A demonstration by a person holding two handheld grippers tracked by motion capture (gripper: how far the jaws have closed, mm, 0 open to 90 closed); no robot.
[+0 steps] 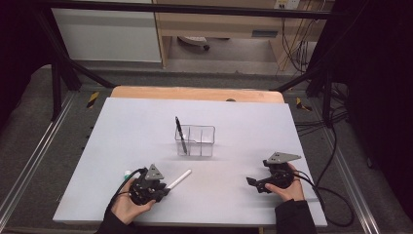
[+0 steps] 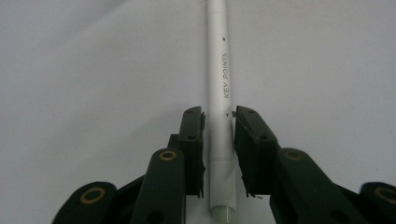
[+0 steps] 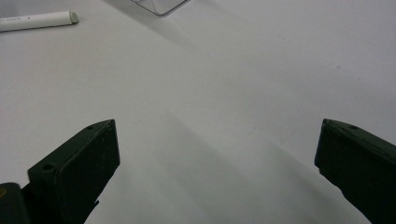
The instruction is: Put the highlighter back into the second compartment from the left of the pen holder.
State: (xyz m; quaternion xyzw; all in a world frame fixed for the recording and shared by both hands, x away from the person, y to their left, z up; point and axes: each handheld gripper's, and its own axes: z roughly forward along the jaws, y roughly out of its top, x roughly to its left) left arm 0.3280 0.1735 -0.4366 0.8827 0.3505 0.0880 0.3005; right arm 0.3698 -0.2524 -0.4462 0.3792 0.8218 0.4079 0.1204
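At the near edge of the white table [image 1: 122, 126], the left gripper [image 2: 218, 119] lies low over a white pen [image 2: 219, 70] printed "KEY POINTS", its jaws drawn in close on either side of the barrel, the right pad about touching it and a thin gap showing at the left, so a firm grip cannot be told. The right gripper [image 1: 252, 182] rests well apart to the right, its jaws spread wide with nothing between them. Farther back, mid-table, a clear plastic holder [image 1: 196, 141] stands with a black pen [image 1: 180, 132] leaning upright in it.
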